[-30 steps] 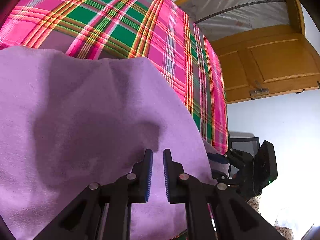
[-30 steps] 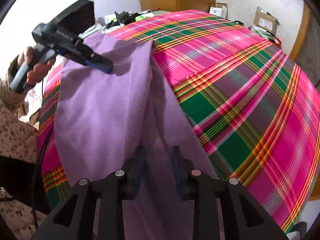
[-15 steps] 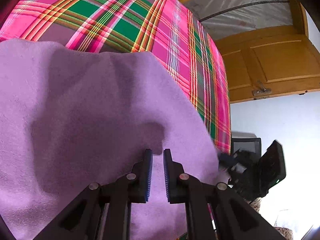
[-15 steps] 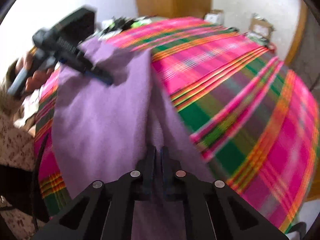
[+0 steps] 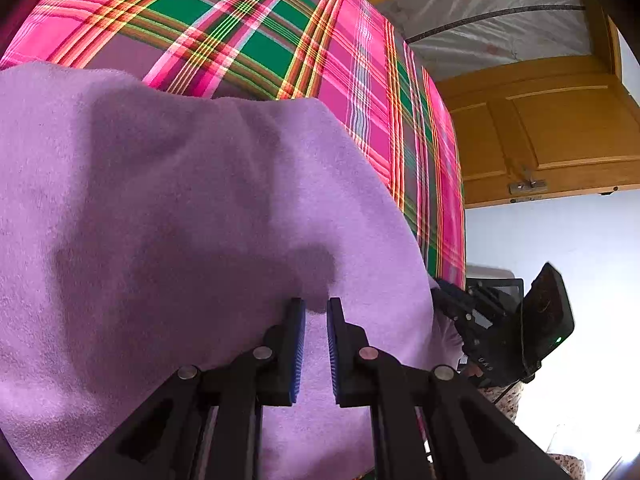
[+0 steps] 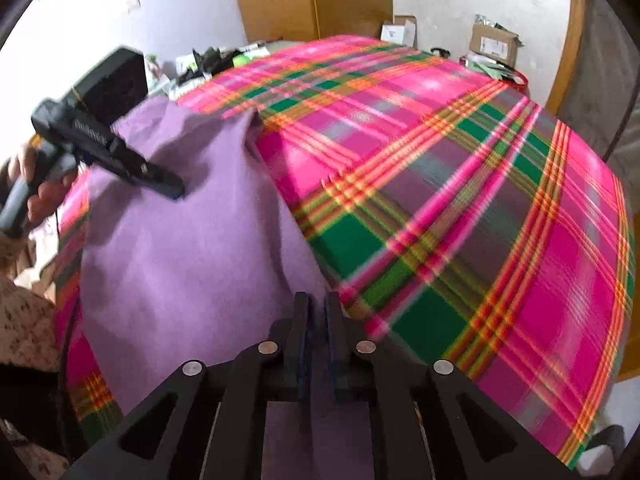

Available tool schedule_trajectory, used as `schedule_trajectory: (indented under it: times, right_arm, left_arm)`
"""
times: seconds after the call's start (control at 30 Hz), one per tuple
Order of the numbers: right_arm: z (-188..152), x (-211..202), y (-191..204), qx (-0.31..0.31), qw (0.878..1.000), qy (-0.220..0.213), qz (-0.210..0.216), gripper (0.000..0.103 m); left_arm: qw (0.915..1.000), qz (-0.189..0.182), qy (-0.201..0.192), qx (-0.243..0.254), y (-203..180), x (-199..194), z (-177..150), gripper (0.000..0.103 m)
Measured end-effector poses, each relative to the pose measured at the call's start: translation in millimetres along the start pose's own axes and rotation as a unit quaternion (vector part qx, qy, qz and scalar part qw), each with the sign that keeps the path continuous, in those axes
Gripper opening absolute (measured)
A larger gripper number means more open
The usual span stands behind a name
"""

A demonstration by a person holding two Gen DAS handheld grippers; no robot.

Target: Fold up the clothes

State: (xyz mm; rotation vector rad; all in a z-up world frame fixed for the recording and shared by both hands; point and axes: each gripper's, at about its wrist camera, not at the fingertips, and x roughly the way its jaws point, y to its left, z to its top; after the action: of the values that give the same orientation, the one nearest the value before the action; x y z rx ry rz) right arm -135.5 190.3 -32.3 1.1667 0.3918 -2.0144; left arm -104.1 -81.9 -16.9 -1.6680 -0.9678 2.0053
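Purple garment (image 6: 192, 248) is laid across the near left part of the plaid bedspread (image 6: 460, 184), partly bunched, one edge running from far to near along its right side.

Right gripper (image 6: 316, 308) is set on the garment's near right edge; cloth is seen between the jaws, which are opening slightly from a narrow gap.

Left gripper (image 5: 316, 312) is angled down at the garment's far left corner. Its jaws are nearly closed, purple cloth between the blue pads (image 5: 298, 352); a pinch cannot be confirmed.
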Motion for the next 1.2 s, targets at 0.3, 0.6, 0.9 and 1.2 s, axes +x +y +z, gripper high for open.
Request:
schedule_trajectory:
  times: [0.3, 0.6, 0.9, 1.2]
  right_arm:
    - [29, 26, 8, -0.016, 0.999, -0.001, 0.035, 0.017]
    - [30, 27, 8, -0.017, 1.0, -0.014, -0.006, 0.003]
    - [24, 32, -14, 0.024, 0.999, -0.01, -0.03, 0.002]
    - [29, -4, 2, 0.029, 0.996, -0.051, -0.064, 0.018]
  left_arm:
    - [1.0, 0.0, 0.001, 0.002, -1, -1, 1, 0.01]
    - [1.0, -0.008, 0.002, -0.002, 5, 0, 1, 0.01]
    - [1.0, -0.008, -0.001, -0.001, 7, -4, 1, 0.01]
    - [0.9969, 0.0, -0.075, -0.024, 31, -59, -10, 0.011]
